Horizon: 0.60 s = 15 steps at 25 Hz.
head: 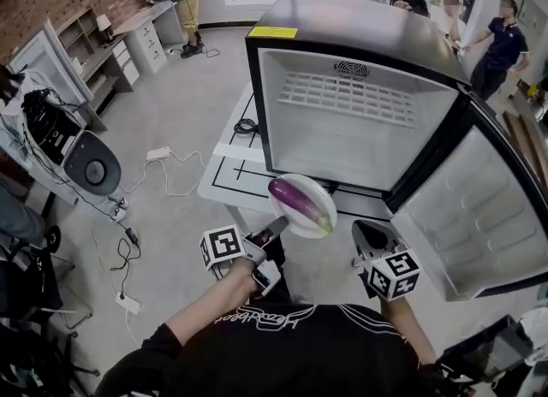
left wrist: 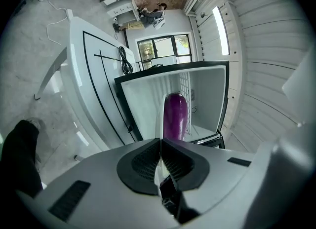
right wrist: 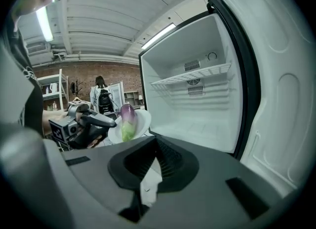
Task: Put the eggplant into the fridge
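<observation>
Left gripper is clamped on the plate rim, eggplant lengthwise just ahead, open fridge up-frame. Right gripper is closed on nothing.

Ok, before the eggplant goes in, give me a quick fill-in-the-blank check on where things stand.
1. The left gripper is shut on the ____ of the white plate.
2. The eggplant lies ____ that plate.
3. The door of the fridge stands ____.
4. The right gripper, jaws together, holds ____.

Missing words: rim; on; open; nothing.
</observation>
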Available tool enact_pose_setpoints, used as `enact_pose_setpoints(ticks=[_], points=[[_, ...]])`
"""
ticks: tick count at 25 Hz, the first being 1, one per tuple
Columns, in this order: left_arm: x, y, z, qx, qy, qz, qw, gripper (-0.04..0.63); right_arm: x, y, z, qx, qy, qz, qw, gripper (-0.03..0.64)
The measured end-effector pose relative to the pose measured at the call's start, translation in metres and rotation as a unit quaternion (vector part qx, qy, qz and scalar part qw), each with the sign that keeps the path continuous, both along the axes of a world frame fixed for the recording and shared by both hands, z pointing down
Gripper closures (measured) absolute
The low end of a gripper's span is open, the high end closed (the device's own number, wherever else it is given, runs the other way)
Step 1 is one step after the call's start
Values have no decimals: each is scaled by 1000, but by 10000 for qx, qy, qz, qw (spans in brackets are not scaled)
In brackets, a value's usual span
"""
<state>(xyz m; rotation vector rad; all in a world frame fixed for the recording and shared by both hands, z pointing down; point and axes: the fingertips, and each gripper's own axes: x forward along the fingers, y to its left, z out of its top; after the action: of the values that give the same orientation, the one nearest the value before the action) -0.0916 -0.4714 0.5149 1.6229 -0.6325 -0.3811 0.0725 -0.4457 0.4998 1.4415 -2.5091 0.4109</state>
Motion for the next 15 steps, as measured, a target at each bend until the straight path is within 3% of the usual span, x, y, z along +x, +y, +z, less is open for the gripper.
enact_pose_setpoints(ticks=[15], points=[[40,-78,20,-148,-499,575,9970,577,28,-47,1,-35,-43,650,9979,609]])
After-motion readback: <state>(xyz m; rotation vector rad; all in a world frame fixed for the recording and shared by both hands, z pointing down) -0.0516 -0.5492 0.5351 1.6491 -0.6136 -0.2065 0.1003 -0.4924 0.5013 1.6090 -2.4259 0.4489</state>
